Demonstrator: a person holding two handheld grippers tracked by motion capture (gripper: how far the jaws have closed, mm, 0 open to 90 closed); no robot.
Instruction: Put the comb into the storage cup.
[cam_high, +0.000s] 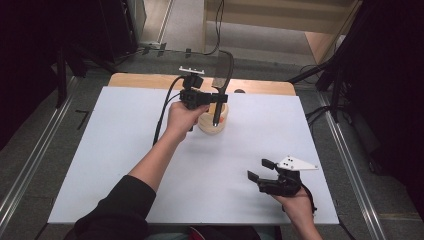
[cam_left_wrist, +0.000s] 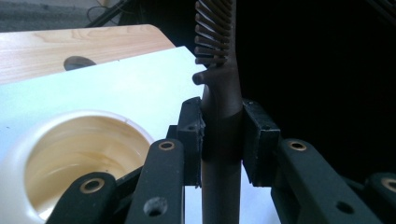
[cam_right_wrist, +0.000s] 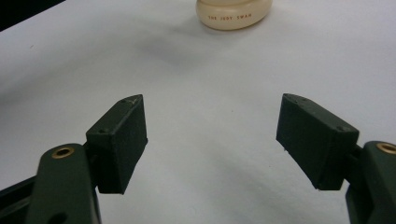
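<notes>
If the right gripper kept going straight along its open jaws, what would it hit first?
Probably the cream cup: the right gripper faces it across bare white table, nothing between, though depth is unclear.

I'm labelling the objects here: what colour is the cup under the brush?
Cream outside, glossy amber-tan inside; the cup shows best in the left gripper view.

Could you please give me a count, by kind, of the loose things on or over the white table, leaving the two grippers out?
Brush, dark, held over the cup: 1
Cup, cream, standing on the white table: 1
Total: 2
</notes>
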